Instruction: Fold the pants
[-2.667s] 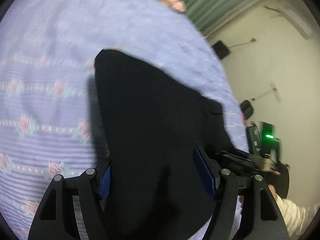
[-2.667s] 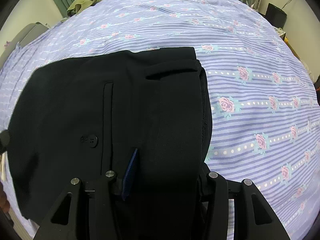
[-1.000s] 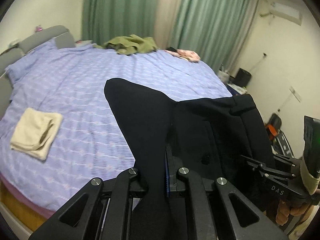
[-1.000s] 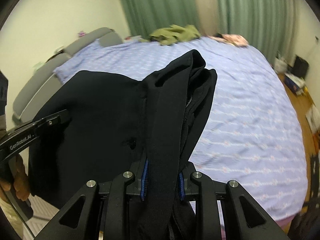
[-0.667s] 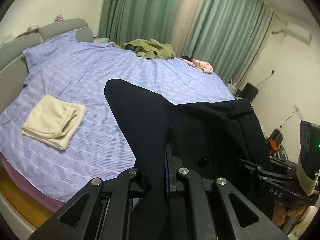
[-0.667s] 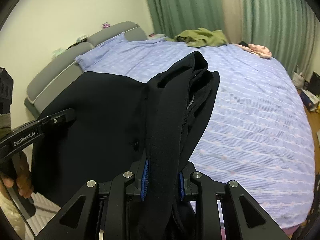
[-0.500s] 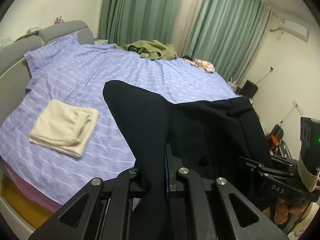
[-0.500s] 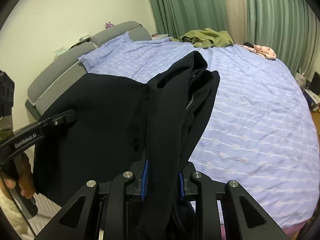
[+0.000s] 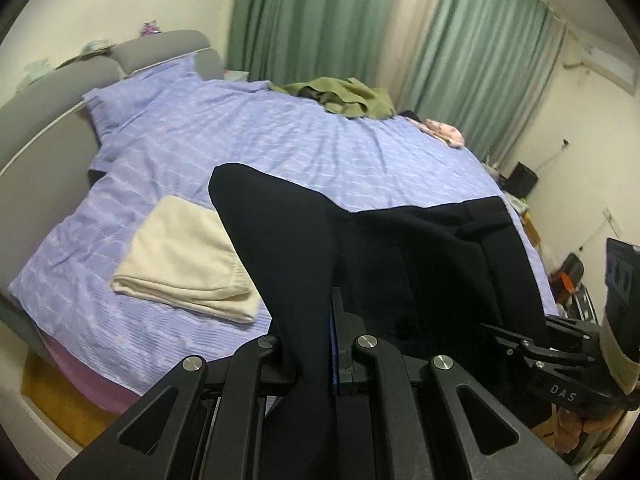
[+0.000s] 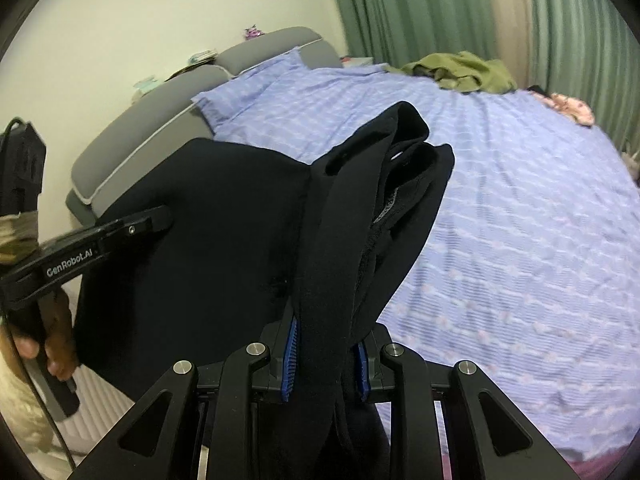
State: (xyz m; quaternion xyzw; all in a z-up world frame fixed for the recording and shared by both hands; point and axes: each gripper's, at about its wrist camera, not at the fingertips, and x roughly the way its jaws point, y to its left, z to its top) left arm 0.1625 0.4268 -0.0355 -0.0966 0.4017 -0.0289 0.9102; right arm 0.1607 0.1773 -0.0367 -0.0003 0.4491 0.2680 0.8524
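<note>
The black pants hang in the air above the near edge of the bed, stretched between both grippers. My left gripper is shut on one corner of the cloth. My right gripper is shut on the bunched waistband end of the pants. The right gripper shows at the lower right of the left wrist view, and the left gripper shows at the left of the right wrist view, each pinching the fabric. The lower part of the pants is hidden below the frames.
The bed has a lilac striped sheet and a grey headboard. A folded cream cloth lies near the bed's left edge. An olive garment and a pink one lie at the far side. Green curtains hang behind.
Both grippers closed on the pants and lifted them off the bed. Over the last second the view has swung slightly, so the folded cream cloth sits closer and more central.
</note>
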